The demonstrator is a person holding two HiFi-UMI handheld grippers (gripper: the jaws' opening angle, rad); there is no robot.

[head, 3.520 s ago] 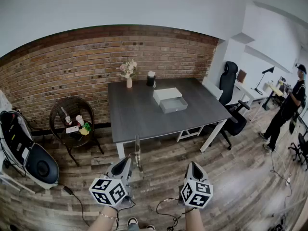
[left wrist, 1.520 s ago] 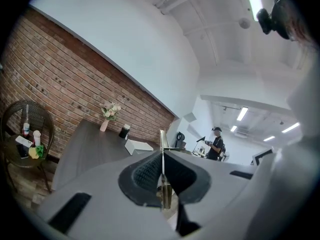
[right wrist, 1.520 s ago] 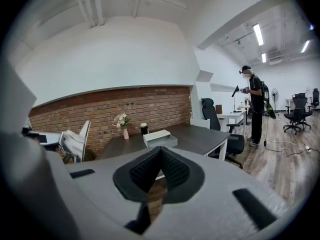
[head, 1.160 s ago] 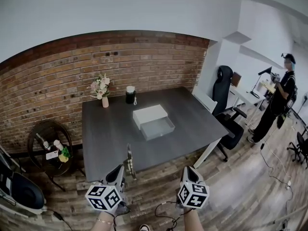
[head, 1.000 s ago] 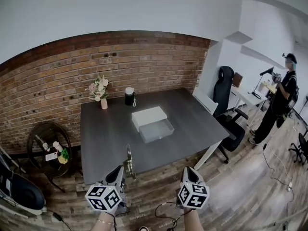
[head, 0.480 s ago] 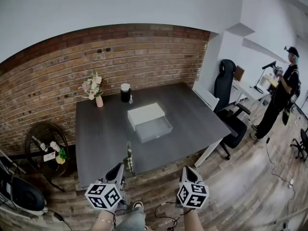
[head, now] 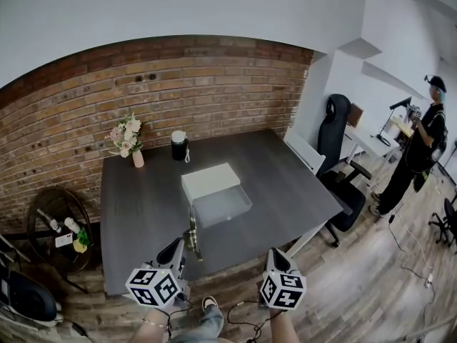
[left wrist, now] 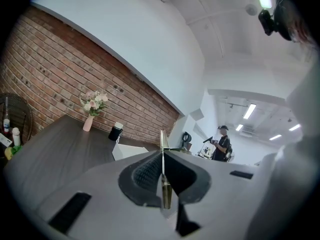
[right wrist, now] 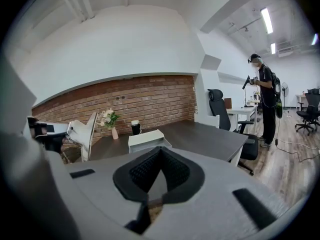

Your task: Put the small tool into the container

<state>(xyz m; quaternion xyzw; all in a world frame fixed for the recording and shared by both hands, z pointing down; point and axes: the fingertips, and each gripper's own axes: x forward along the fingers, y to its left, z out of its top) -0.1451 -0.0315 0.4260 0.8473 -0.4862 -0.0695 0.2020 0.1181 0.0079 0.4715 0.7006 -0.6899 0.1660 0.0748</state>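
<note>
The small tool (head: 191, 229), a thin upright blade, could pivot or slip on the way to the container (head: 211, 181), since only its lower end is pinched. It stands clamped between the left gripper's (left wrist: 161, 159) jaws, over the table's (head: 285, 184) near edge. The right gripper's (right wrist: 159, 154) jaws meet on nothing.
</note>
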